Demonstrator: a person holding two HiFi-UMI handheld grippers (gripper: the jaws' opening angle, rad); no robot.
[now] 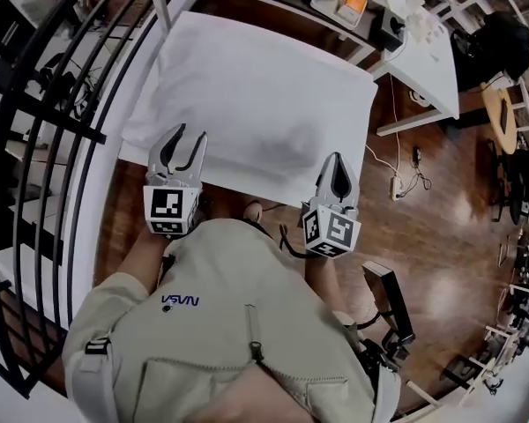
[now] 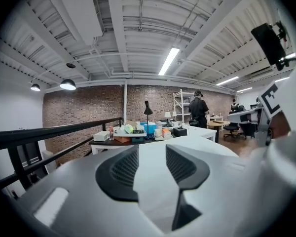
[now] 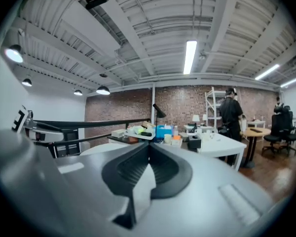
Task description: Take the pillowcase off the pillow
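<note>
White pillow (image 1: 247,95) just ahead of both jaws; L gripper (image 1: 190,133) jaws apart, empty; R gripper (image 1: 335,157) jaws together, nothing btwn.

The person wears a beige jacket (image 1: 238,276) with a centre zip (image 1: 255,346), a small blue logo (image 1: 182,301) left of the zip

The pillowcase (image 1: 256,95) is plain white, and the table (image 1: 428,60) beside it is also white. The floor (image 1: 441,227) is shiny brown wood and the railing (image 1: 35,139) is black. The left hand-held gripper (image 1: 190,134) and the right hand-held gripper (image 1: 335,159) have dark grey jaws and black-and-white square markers.
</note>
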